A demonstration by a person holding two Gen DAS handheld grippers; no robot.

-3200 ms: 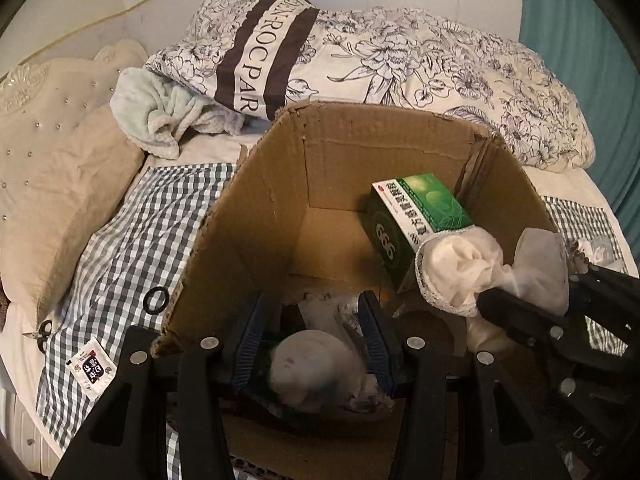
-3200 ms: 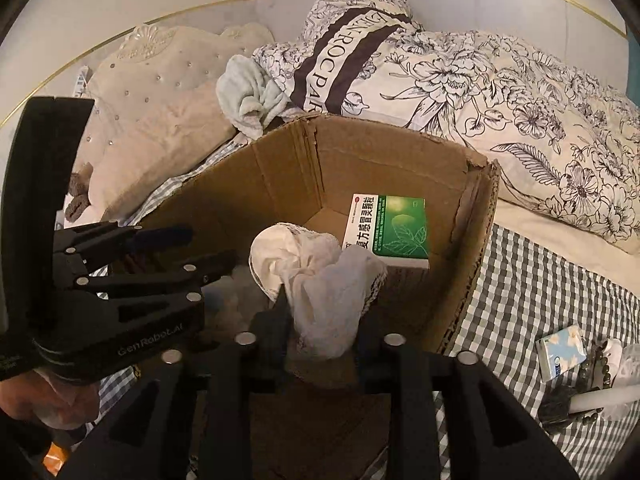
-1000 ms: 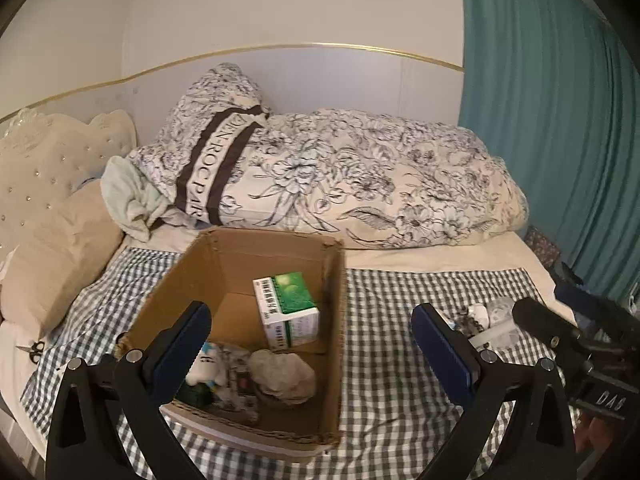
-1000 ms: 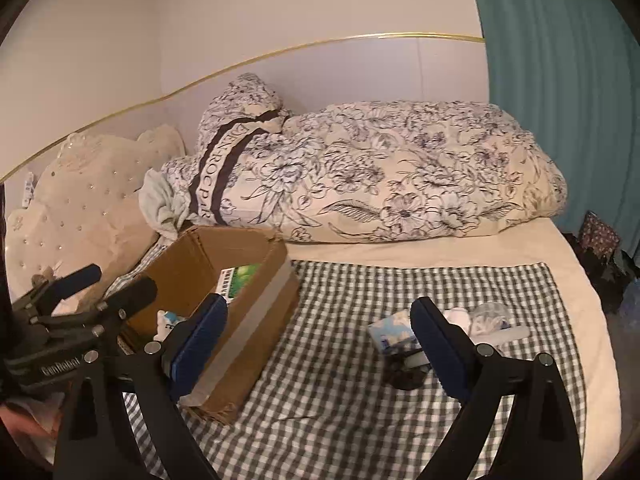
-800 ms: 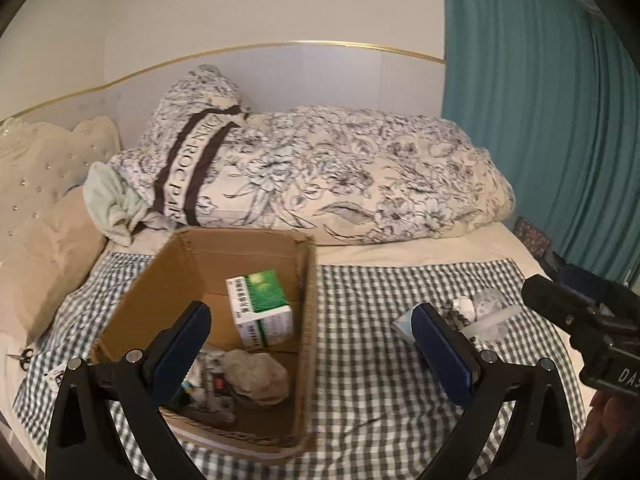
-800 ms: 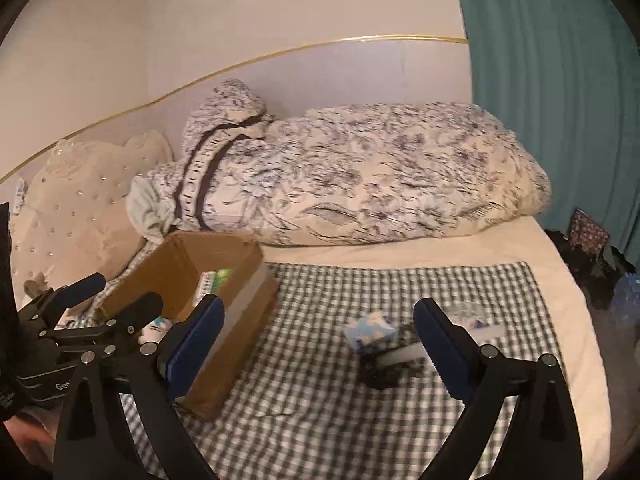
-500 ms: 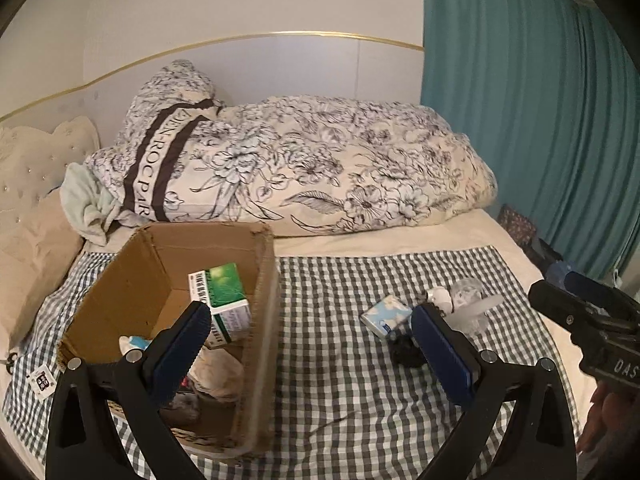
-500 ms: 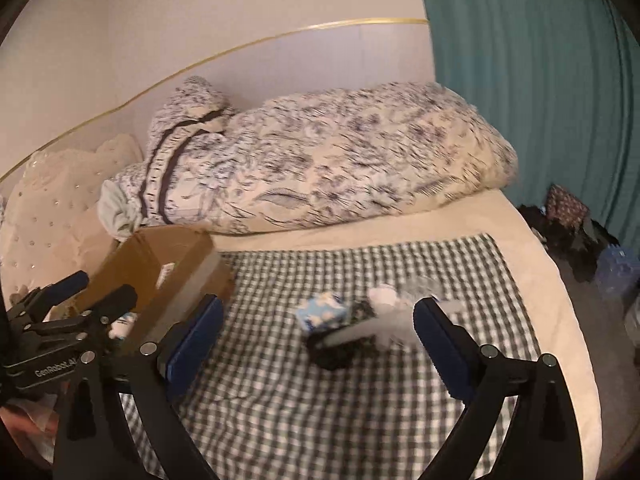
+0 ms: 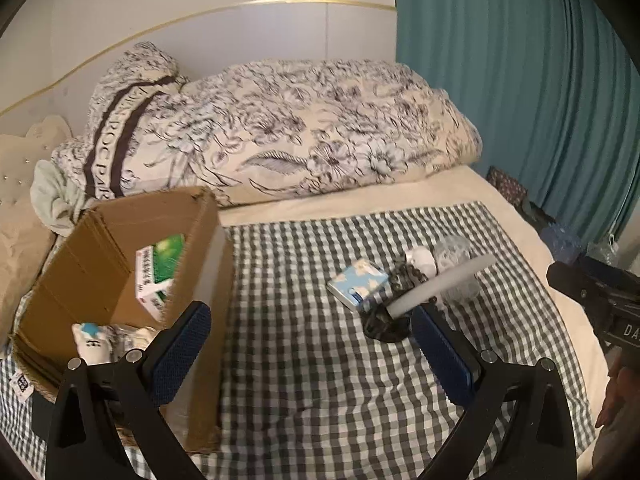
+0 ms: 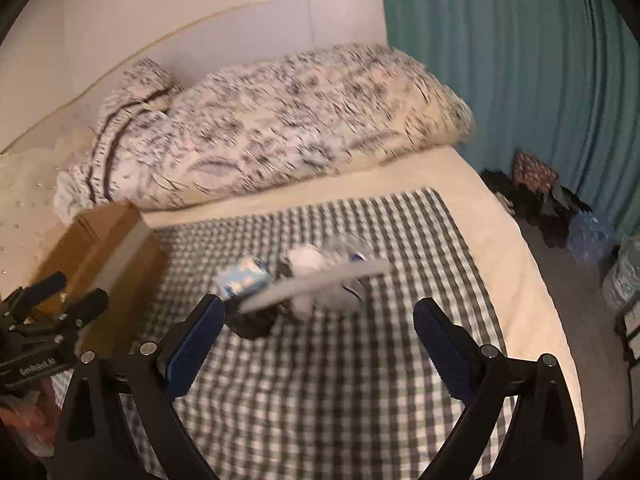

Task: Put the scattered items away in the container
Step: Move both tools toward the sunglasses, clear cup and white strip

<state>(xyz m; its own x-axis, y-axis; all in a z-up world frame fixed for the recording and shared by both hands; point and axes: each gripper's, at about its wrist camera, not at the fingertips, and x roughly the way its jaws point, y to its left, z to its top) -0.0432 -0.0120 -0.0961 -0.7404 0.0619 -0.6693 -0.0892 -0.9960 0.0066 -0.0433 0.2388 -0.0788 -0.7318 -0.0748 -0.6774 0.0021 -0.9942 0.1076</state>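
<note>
A cardboard box [image 9: 112, 236] stands at the left of the checked blanket [image 9: 304, 360], holding a green medicine box [image 9: 160, 268] and white items. A small heap lies on the blanket to its right: a light blue packet [image 9: 358, 284], a white stick [image 9: 440, 284], a dark lump [image 9: 386, 326] and a clear crumpled bag [image 9: 456, 264]. My left gripper [image 9: 316, 344] is open and empty, well back from the heap. My right gripper [image 10: 316, 340] is open and empty too, with the same blue packet [image 10: 242, 276] and stick [image 10: 316, 280] ahead of it, blurred.
A floral duvet [image 9: 304, 128] and pillows fill the back of the bed. A teal curtain [image 9: 520, 80] hangs at the right, with bags and bottles [image 10: 560, 208] on the floor below it. The bed's right edge [image 10: 532, 300] drops to that floor.
Both grippers let go of the cloth items into the box, opened wide and drew back. Both views have swung right, from the box toward the heap on the blanket.
</note>
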